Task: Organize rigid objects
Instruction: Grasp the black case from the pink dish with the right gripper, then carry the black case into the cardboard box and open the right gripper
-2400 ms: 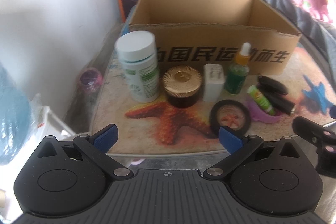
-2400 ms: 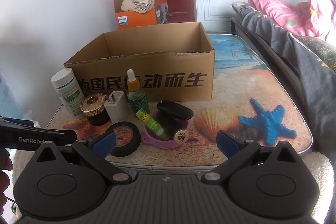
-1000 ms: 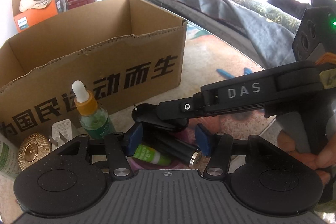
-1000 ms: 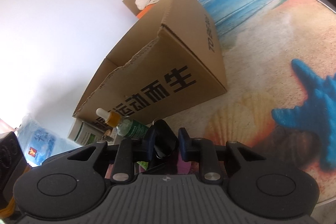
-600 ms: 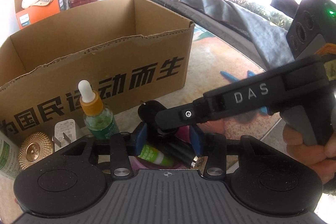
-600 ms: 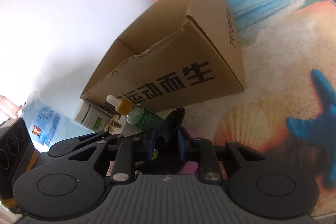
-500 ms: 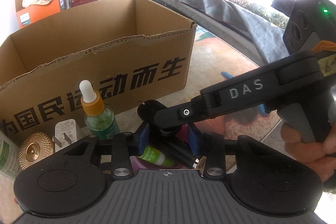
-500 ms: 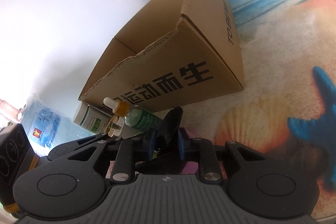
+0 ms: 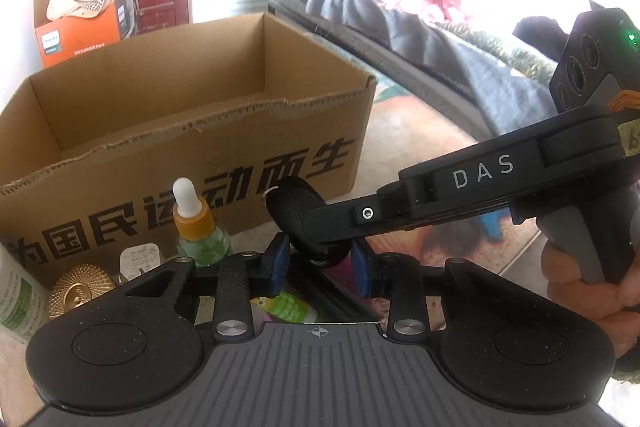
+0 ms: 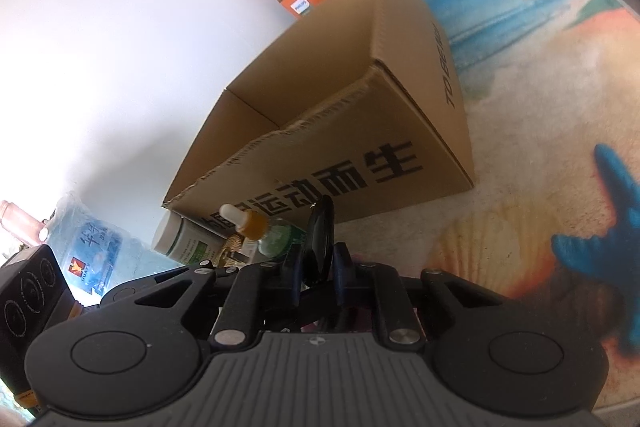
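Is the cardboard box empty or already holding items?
Empty as far as visible: the box is open-topped and its interior shows only bare walls; its floor is hidden behind the front wall.

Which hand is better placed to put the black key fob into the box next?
Right. The right tool is closing on the fob, which stands lifted between its pads, and the open box lies just ahead. The left tool is closing lower, around the pink dish area.
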A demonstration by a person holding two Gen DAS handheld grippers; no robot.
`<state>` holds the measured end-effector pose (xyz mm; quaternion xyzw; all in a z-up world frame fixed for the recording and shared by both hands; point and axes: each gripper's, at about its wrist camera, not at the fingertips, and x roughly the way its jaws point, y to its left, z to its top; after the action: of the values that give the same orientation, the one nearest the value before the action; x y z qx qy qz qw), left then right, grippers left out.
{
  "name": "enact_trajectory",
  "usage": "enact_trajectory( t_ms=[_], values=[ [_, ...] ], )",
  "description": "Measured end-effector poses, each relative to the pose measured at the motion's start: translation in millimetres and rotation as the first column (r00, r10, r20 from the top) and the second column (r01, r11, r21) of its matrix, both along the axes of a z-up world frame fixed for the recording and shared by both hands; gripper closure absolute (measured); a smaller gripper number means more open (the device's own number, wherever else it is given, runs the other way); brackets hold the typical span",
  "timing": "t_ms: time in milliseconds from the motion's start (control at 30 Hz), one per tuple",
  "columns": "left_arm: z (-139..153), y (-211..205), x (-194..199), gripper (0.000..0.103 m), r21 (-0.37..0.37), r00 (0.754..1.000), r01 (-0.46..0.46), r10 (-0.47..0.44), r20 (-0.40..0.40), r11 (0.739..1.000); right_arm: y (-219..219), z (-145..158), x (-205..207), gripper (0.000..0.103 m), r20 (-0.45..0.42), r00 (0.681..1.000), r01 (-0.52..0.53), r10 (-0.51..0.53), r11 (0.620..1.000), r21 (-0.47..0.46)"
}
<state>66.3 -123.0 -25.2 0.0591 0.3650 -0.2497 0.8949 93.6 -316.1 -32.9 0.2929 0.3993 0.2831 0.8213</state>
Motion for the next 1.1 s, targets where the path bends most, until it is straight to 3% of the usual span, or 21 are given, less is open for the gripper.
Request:
enact_trajectory(
  t_ms=[200,367,567,733,867,933,1000,1100],
  values=[
    [25,9,-17,0.071,-0.059,0.998,0.016,-0.013,0.056,0.998,8,38,-24,0.086,0.075,0.997,0.026,-0.023,0.999,-0.046],
    [59,22,-28,0.071,-0.094,0.989,0.016,-0.002,0.147,0.995,22,82,-36,0.086,0.182,0.983,0.029,-0.018,0.998,-0.061],
    [100,48,-5,0.071,-0.054,0.972,-0.069,0.08,0.222,0.996,67,124,5,0.086,0.269,0.961,-0.042,0.06,0.997,-0.072],
    [109,76,56,0.071,-0.011,0.971,-0.148,0.147,0.19,0.989,111,130,83,0.089,0.19,0.975,-0.104,0.113,0.993,-0.057],
    [90,94,118,0.071,0.038,0.977,-0.189,0.184,0.104,0.981,137,104,155,0.09,0.063,0.991,-0.114,0.119,0.99,-0.088],
    [79,104,143,0.071,0.031,0.975,-0.219,0.218,0.046,0.975,141,87,183,0.09,-0.029,0.994,-0.103,0.102,0.993,-0.05],
    [73,114,154,0.07,0.026,0.969,-0.248,0.248,0.013,0.968,138,75,197,0.09,-0.093,0.991,-0.094,0.094,0.996,0.006],
    [73,126,151,0.068,-0.008,0.968,-0.253,0.253,0.007,0.968,130,73,200,0.09,-0.111,0.989,-0.095,0.096,0.995,0.012]
  ],
)
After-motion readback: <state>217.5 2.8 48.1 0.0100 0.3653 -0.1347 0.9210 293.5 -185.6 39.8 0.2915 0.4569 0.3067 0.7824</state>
